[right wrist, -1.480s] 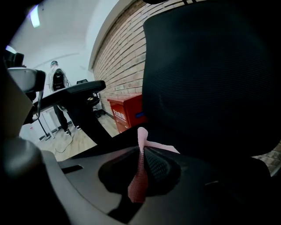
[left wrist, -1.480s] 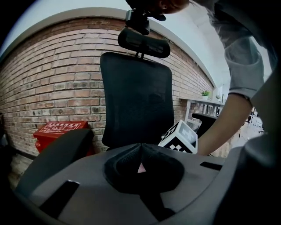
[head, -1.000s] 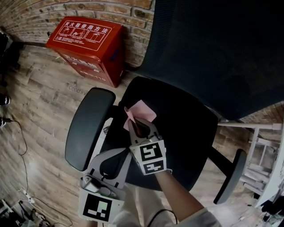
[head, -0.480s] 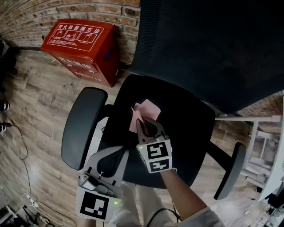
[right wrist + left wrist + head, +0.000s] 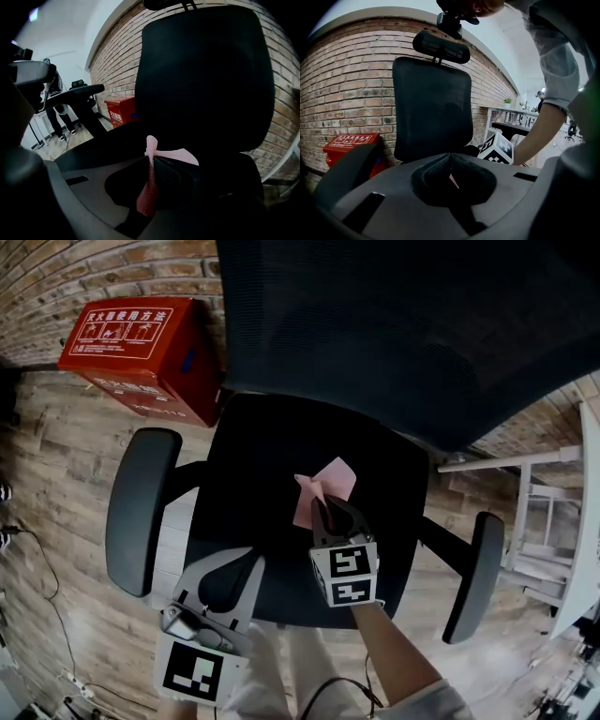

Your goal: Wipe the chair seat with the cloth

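Cloth (image 5: 324, 486) pinched in the right gripper (image 5: 323, 509) at the middle of the chair seat (image 5: 267, 451).

The right gripper's (image 5: 151, 161) jaws are clamped narrow on a raised fold of the pink cloth (image 5: 174, 154). The rest of the cloth lies spread on the black seat just ahead of the jaw tips, below the mesh backrest (image 5: 394, 324). The left gripper (image 5: 246, 563) is at the seat's front edge, near the armrest (image 5: 139, 507) and apart from the cloth. Its own view shows the jaw tips drawn together with nothing clamped between them (only a sliver of pink shows beyond). A red box (image 5: 131, 352) stands on the plank floor (image 5: 56, 465) against the brick wall (image 5: 84, 273), left of the chair. Its top is closed and its contents are out of sight.
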Action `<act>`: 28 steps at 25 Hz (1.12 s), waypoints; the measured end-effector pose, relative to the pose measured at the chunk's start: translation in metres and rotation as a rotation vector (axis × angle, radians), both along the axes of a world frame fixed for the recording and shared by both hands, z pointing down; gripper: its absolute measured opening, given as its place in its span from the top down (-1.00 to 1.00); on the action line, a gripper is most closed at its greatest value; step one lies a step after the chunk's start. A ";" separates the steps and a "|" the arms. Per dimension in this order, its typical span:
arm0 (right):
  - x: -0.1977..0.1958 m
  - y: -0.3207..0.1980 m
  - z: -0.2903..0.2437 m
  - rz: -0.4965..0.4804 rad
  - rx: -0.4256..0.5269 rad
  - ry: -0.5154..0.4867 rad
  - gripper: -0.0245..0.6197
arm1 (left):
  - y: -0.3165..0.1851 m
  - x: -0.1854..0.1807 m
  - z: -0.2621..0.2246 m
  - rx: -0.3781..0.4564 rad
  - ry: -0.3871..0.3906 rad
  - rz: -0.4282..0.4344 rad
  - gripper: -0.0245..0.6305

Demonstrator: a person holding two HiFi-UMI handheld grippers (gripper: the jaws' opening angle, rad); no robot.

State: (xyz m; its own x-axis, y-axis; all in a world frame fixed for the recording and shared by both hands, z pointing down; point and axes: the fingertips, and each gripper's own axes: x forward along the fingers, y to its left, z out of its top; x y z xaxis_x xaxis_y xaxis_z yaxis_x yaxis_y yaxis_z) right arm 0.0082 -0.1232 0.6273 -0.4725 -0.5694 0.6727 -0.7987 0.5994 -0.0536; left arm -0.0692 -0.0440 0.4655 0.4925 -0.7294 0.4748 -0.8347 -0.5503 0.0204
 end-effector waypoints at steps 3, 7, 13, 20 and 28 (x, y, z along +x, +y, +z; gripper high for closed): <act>0.035 0.007 -0.001 0.052 -0.003 0.037 0.77 | 0.000 0.015 -0.001 0.011 -0.008 0.033 0.87; 0.082 0.019 0.001 0.115 -0.004 0.079 0.77 | 0.000 0.035 -0.002 0.017 -0.007 0.060 0.87; 0.145 0.036 0.000 0.229 -0.019 0.135 0.77 | 0.000 0.060 -0.003 0.022 -0.009 0.105 0.87; 0.201 0.068 -0.002 0.316 -0.048 0.188 0.77 | 0.003 0.078 -0.007 0.021 -0.013 0.136 0.87; 0.216 0.093 -0.004 0.344 -0.085 0.188 0.77 | 0.004 0.080 -0.014 0.027 -0.006 0.127 0.87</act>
